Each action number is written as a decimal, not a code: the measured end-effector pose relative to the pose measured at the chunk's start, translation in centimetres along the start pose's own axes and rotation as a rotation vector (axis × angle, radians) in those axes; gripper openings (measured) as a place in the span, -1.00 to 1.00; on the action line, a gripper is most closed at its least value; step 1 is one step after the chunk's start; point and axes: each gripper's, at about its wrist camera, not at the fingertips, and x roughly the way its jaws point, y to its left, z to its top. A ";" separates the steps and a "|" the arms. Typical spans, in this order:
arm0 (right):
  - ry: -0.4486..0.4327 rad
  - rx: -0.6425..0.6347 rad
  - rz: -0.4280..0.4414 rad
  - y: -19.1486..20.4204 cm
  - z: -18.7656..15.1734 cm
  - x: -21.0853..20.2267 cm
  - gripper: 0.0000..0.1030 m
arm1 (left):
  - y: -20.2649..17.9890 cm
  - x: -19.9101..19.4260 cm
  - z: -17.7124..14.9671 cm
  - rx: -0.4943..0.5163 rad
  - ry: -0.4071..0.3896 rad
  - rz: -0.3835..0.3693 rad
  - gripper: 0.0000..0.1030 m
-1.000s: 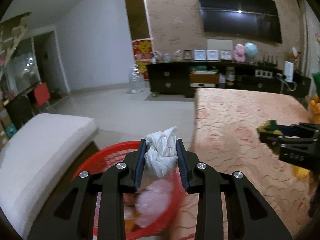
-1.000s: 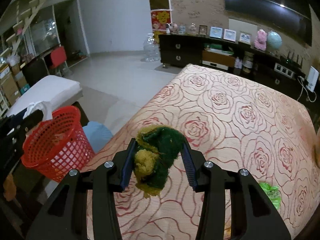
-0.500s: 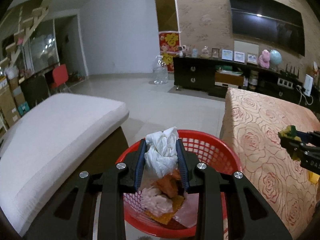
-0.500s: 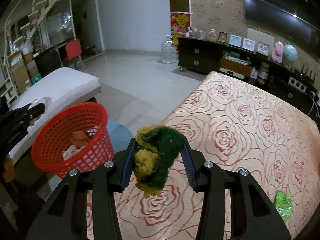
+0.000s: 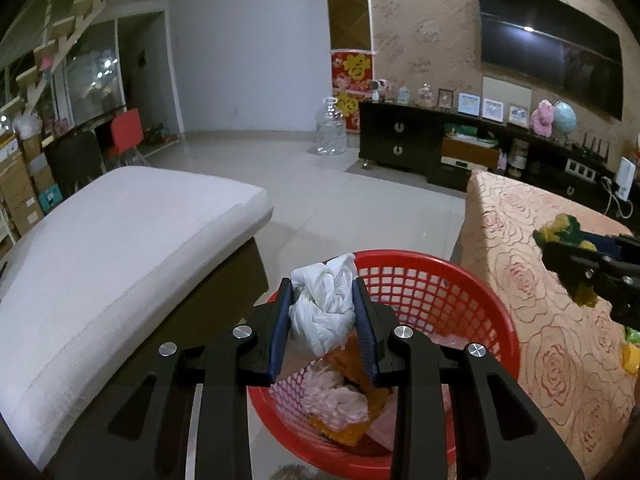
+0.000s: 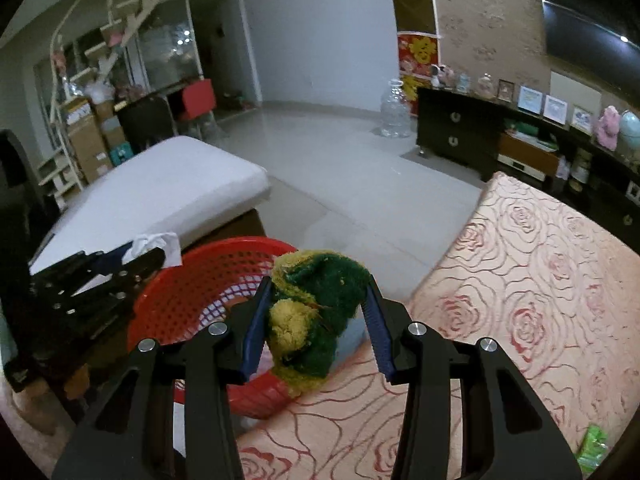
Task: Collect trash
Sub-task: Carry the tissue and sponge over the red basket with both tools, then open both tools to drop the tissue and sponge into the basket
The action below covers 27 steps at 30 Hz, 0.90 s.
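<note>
My left gripper (image 5: 323,292) is shut on a crumpled white tissue wad (image 5: 324,312) and hangs over the near rim of a red mesh basket (image 5: 432,292) that holds pink, orange and white scraps. The same basket (image 6: 188,292) shows in the right wrist view, with the left gripper (image 6: 152,254) at its left rim. My right gripper (image 6: 318,292) is shut on a worn green and yellow scouring sponge (image 6: 316,312), held above the basket's right edge beside the table. In the left wrist view that right gripper (image 5: 560,240) comes in from the right with the sponge (image 5: 560,228).
A table with a rose-patterned cloth (image 6: 540,280) stands right of the basket; a green wrapper (image 6: 592,444) lies near its front right. A white cushioned bench (image 5: 100,240) borders the basket on the left. Tiled floor (image 5: 320,188) and a dark cabinet (image 5: 400,140) lie beyond.
Both grippers have swung left from over the table toward the basket. The basket now sits under the left gripper and just ahead of the right one. Both grips are unchanged.
</note>
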 end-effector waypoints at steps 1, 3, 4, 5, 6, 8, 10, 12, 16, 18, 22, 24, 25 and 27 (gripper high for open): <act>0.009 -0.001 0.002 0.0 -0.1 0.3 -0.16 | 0.2 0.2 -0.1 -0.002 0.004 0.003 -0.44; 0.032 0.003 0.003 0.0 -0.2 1.2 -0.16 | 0.4 0.3 -0.2 -0.003 0.010 0.008 -0.44; 0.040 0.008 0.009 -0.1 -0.2 1.5 -0.16 | 0.6 0.3 -0.3 -0.003 0.012 0.008 -0.44; 0.043 0.010 0.017 0.0 -0.1 1.7 -0.16 | 0.7 0.3 -0.4 -0.005 0.015 0.005 -0.44; 0.042 0.009 0.024 0.0 -0.1 1.7 -0.16 | 0.7 0.3 -0.3 -0.006 0.016 0.003 -0.44; 0.037 0.009 0.032 0.3 0.2 1.7 -0.16 | 0.7 0.4 -0.4 -0.007 0.023 -0.003 -0.44; 0.031 0.012 0.042 0.5 0.3 1.6 -0.16 | 0.7 0.7 -0.4 -0.008 0.031 -0.007 -0.44; 0.028 0.010 0.047 0.7 0.4 1.5 -0.16 | 0.7 0.9 -0.5 -0.008 0.037 -0.011 -0.44; 0.036 0.010 0.050 0.8 0.4 1.7 -0.16 | 0.6 1.0 -0.7 -0.002 0.048 -0.008 -0.44; 0.041 0.011 0.050 0.7 0.3 1.8 -0.16 | 0.4 1.1 -0.8 0.001 0.054 -0.010 -0.44; 0.046 0.009 0.048 0.8 0.3 2.0 -0.16 | 0.2 1.1 -0.9 0.015 0.063 -0.010 -0.44; 0.047 0.006 0.049 1.0 0.3 2.1 -0.16 | 0.3 1.1 -1.0 0.015 0.065 -0.012 -0.44; 0.049 0.005 0.050 1.0 0.3 2.2 -0.16 | 0.4 1.1 -1.0 0.014 0.066 -0.013 -0.44; 0.052 0.002 0.051 1.3 0.2 2.4 -0.16 | 0.4 1.0 -1.0 0.010 0.067 -0.012 -0.44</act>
